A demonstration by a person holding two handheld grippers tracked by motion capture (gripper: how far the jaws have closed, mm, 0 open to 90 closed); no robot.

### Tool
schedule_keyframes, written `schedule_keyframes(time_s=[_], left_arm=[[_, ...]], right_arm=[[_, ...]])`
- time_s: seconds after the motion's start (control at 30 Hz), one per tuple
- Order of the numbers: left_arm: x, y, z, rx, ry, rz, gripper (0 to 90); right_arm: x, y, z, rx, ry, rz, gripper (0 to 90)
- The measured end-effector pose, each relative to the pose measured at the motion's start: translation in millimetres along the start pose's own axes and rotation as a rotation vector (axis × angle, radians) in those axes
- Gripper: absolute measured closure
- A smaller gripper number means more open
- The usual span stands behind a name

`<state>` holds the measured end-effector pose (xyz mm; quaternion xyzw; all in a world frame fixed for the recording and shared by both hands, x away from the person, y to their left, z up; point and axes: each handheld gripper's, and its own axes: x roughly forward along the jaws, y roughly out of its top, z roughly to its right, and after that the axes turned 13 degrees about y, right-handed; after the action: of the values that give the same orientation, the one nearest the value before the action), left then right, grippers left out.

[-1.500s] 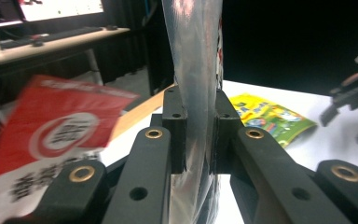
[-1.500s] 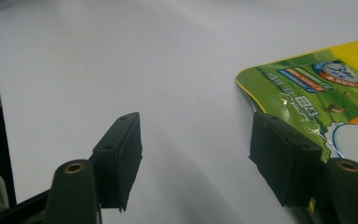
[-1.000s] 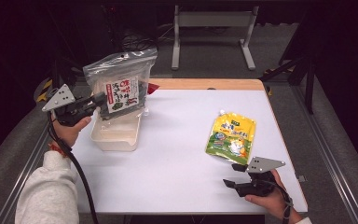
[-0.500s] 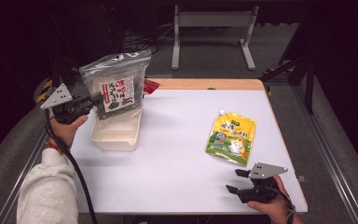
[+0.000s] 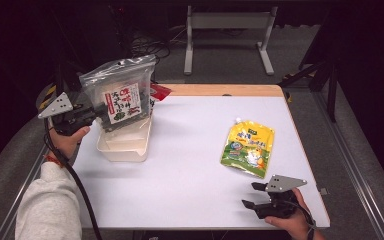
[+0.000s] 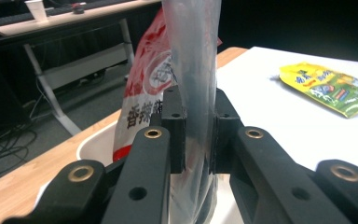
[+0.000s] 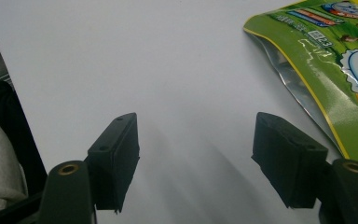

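White table, clear bag between left gripper jaws.

I see a clear plastic bag with a white, red and green label and dark contents, held upright in the air above the white tub at the table's left side. Its lower left edge sits pinched between black pads, the bag slightly tilted.

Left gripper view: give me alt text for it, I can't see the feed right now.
The left gripper is shut on a clear plastic bag held upright over a white bin. A red-and-white packet stands behind it; a yellow-green pouch lies on the white table.
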<state>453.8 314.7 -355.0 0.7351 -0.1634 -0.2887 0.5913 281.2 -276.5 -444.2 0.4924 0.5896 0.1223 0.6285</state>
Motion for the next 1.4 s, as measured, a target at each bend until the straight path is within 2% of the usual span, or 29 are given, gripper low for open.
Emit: schedule_keyframes(time_s=[0.1, 0.17, 0.2, 0.23, 0.3, 0.37, 0.5, 0.63, 0.73, 0.97, 1.17, 1.23, 1.27, 1.33, 1.4], left_arm=[[3.5, -1.9, 4.0, 0.015, 0.012, -0.028, 80.6], [14.6, -6.1, 13.3, 0.068, 0.012, -0.092, 80.5], [15.7, -8.3, 14.0, 0.039, 0.012, -0.076, 80.4], [15.7, -8.3, 14.0, 0.039, 0.012, -0.076, 80.4], [15.2, -15.7, 11.4, 0.006, 0.028, -0.062, 80.4], [14.2, -18.7, 11.2, -0.005, 0.032, -0.059, 80.3], [12.4, -20.9, 13.4, -0.002, 0.037, -0.063, 80.3], [10.9, -25.9, 12.6, -0.016, 0.044, -0.058, 80.3], [9.0, -31.5, 11.9, -0.041, 0.048, -0.049, 80.4], [8.8, -32.3, 14.1, -0.045, 0.064, -0.046, 80.3], [7.8, -31.4, 17.6, -0.053, 0.103, -0.052, 79.0], [8.0, -30.9, 20.2, -0.053, 0.127, -0.045, 78.4], [8.7, -30.3, 21.9, -0.069, 0.150, -0.043, 77.2], [8.3, -29.3, 23.6, -0.062, 0.149, -0.043, 76.4], [7.8, -27.4, 26.6, -0.055, 0.181, -0.046, 73.4]], right_arm=[[1.0, 1.5, -0.4, -0.005, 0.002, 0.000, 31.0], [1.6, 3.1, -0.2, -0.008, 0.005, 0.003, 30.7], [1.9, 3.5, -0.1, -0.010, 0.005, 0.002, 30.6], [1.9, 3.5, -0.1, -0.010, 0.005, 0.002, 30.6], [3.2, 5.2, -0.4, -0.013, 0.012, 0.003, 30.5], [4.2, 5.5, -0.6, -0.016, 0.016, 0.001, 30.5], [5.4, 7.1, 0.4, -0.020, 0.019, 0.002, 30.3], [5.8, 8.0, 0.1, -0.022, 0.020, 0.002, 30.3], [6.5, 9.2, -0.5, -0.026, 0.021, 0.001, 30.3], [6.6, 10.1, 0.1, -0.030, 0.019, 0.003, 30.3], [3.9, 10.8, 0.4, -0.036, 0.006, 0.008, 30.4], [3.4, 11.0, 0.4, -0.041, -0.003, 0.005, 30.4], [3.0, 11.0, 0.6, -0.041, -0.007, 0.006, 30.4], [1.4, 11.0, 1.3, -0.041, -0.012, 0.009, 30.4], [-0.3, 11.0, 1.7, -0.040, -0.015, 0.015, 30.4]])
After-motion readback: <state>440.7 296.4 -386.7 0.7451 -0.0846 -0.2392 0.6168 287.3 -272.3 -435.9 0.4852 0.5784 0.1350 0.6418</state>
